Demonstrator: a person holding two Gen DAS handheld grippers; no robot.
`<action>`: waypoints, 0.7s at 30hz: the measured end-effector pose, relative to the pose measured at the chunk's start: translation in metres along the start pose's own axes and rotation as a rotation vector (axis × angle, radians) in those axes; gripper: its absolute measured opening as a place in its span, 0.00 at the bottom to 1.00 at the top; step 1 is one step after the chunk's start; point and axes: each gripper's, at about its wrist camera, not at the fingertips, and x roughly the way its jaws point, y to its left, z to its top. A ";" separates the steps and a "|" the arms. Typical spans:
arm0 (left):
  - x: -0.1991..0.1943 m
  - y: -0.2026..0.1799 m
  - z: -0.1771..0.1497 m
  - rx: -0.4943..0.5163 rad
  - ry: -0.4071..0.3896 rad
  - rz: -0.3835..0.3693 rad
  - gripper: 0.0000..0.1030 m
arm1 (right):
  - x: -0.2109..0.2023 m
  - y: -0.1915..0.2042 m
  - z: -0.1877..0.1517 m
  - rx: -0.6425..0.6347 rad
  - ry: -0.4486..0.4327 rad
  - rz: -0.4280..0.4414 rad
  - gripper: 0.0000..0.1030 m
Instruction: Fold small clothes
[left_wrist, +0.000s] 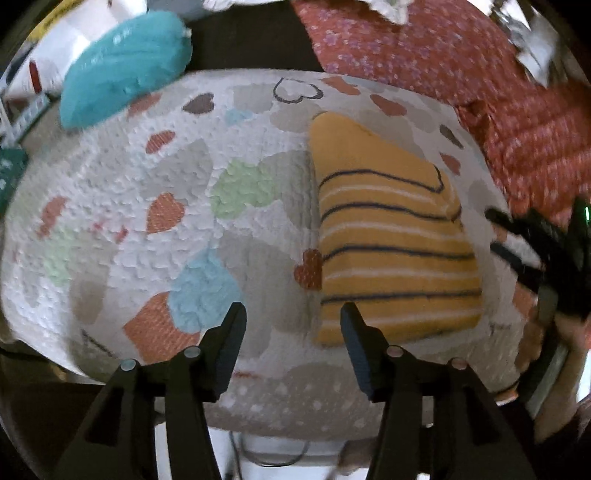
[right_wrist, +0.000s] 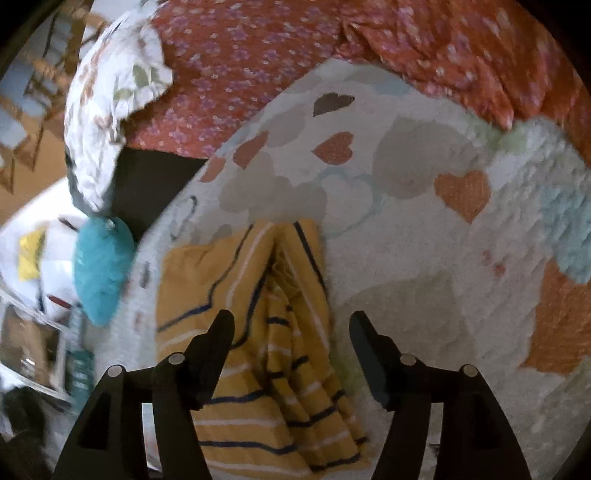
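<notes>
A small yellow garment (left_wrist: 391, 243) with navy and white stripes lies folded on a white blanket with heart shapes (left_wrist: 184, 177). My left gripper (left_wrist: 293, 314) is open and empty, above the blanket just left of the garment's near edge. The other gripper shows at the right edge of the left wrist view (left_wrist: 546, 254), beside the garment. In the right wrist view the garment (right_wrist: 243, 332) lies folded with a raised crease down its middle. My right gripper (right_wrist: 291, 321) is open and empty, its jaws straddling the garment's crease from above.
A teal plush cushion (left_wrist: 122, 66) lies at the blanket's far left corner, also in the right wrist view (right_wrist: 101, 269). A red floral cloth (left_wrist: 443, 55) lies beyond the blanket. A white patterned cloth (right_wrist: 110, 96) sits on it. Boxes and papers (right_wrist: 33, 332) lie on the left.
</notes>
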 end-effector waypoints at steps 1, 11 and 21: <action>0.007 0.003 0.007 -0.017 0.011 -0.018 0.52 | 0.000 -0.003 0.001 0.013 0.001 0.008 0.69; 0.092 0.008 0.070 -0.140 0.138 -0.288 0.54 | 0.033 -0.027 0.008 0.103 0.112 0.077 0.74; 0.133 -0.009 0.094 -0.095 0.205 -0.463 0.71 | 0.107 -0.020 0.023 0.261 0.302 0.244 0.92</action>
